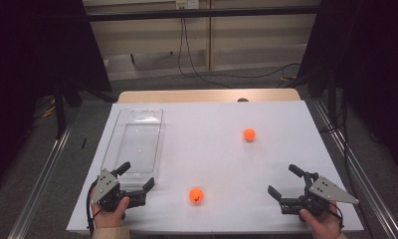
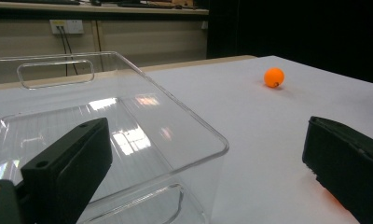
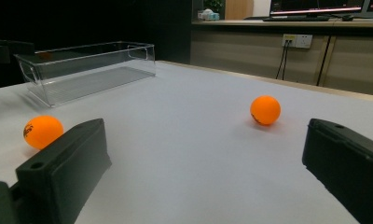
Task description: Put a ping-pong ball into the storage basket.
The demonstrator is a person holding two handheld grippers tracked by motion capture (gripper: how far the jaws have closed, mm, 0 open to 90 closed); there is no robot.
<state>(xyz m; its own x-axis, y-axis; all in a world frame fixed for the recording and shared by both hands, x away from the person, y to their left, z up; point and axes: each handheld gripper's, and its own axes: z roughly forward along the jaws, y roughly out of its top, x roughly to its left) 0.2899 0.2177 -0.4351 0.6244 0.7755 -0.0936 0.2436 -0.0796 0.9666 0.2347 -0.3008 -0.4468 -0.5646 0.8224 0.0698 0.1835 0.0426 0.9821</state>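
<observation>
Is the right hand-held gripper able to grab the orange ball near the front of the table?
Probably yes. The right hand-held gripper is open, and only bare white table lies between it and the near orange ball. Nothing stands in the way.

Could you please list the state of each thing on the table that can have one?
Clear bin: upright, empty.
Near orange ball: loose on the table, outside the bin.
Far orange ball: loose on the table.
Left claw: open, holding nothing.
Right claw: open, holding nothing.
</observation>
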